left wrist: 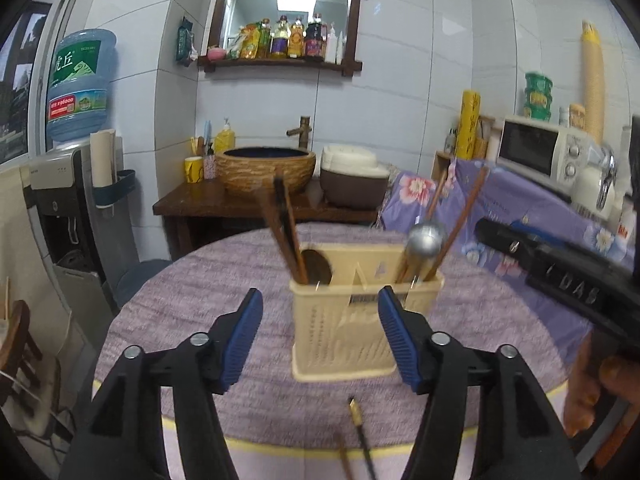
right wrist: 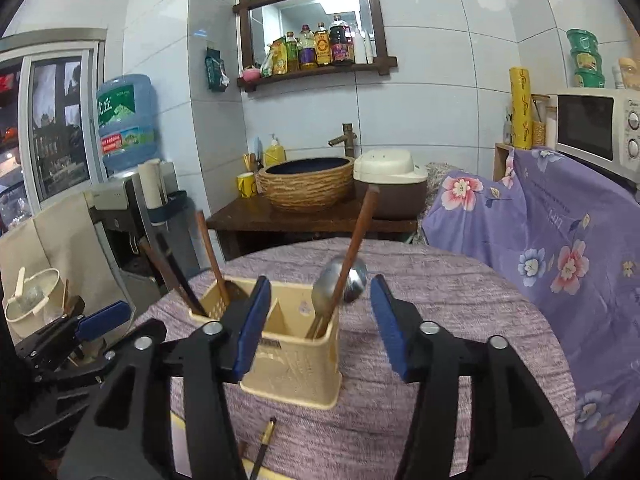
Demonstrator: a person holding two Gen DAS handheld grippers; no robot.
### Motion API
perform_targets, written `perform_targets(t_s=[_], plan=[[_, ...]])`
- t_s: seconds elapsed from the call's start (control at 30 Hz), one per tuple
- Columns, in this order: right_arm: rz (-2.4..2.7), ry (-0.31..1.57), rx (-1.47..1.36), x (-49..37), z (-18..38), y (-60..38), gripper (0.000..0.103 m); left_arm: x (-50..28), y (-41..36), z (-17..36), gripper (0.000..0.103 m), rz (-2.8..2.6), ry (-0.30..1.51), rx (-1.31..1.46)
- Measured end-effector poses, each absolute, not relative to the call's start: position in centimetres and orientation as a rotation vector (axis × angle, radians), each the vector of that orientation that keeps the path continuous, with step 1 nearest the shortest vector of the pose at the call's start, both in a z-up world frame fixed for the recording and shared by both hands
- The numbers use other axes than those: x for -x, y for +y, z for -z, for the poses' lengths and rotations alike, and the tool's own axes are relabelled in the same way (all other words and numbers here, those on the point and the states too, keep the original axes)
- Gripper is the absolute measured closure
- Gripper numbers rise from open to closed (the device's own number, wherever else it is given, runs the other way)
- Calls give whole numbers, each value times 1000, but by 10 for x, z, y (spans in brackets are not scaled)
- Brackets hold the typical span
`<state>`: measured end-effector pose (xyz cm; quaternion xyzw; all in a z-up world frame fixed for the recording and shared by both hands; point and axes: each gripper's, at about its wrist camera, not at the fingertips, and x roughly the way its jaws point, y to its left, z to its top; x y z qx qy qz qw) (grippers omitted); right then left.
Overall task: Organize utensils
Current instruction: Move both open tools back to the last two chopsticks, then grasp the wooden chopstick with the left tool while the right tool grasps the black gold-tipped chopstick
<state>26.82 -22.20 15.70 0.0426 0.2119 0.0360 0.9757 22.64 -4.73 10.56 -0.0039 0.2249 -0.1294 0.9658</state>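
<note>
Home kitchen: microwave (right wrist: 596, 128), rice cooker (right wrist: 390, 182).

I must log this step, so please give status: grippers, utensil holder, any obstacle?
Left gripper open, empty. Right gripper open, empty. Beige plastic utensil holder upright, chopsticks and steel spoon inside. Dark chopsticks loose on purple tablecloth.

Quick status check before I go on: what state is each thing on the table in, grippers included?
Left gripper: open, empty.
Right gripper: open, empty.
Utensil holder: upright on the table.
Metal spoon: standing in holder, bowl up.
Wooden chopsticks: leaning in holder.
Black chopstick: lying loose on the table.
</note>
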Motion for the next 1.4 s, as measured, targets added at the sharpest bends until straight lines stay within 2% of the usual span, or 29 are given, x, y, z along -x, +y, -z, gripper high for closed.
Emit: perform_targets(t_s=[0.13, 0.2, 0.33, 0.67, 1.1, 1.23, 1.4], plan=[[-26, 488, -35, -249, -129, -219, 41, -212, -38, -73, 41, 250, 550, -13], [-10, 524, -30, -243, -112, -219, 33, -206, -34, -56, 42, 247, 605, 1], [26, 616, -20, -231, -74, -222, 32, -194, -31, -21, 52, 269, 716, 56], [69, 753, -62, -207, -14, -234, 30, -177, -56, 19, 67, 325, 843, 43], [72, 763, -63, -203, -14, -230, 29, -173, -74, 34, 83, 300, 871, -51], [68, 772, -57, -203, -11, -225, 29, -171, -76, 35, 93, 290, 857, -87], [54, 783, -51, -204, -10, -220, 29, -174, -65, 35, 94, 297, 859, -76]])
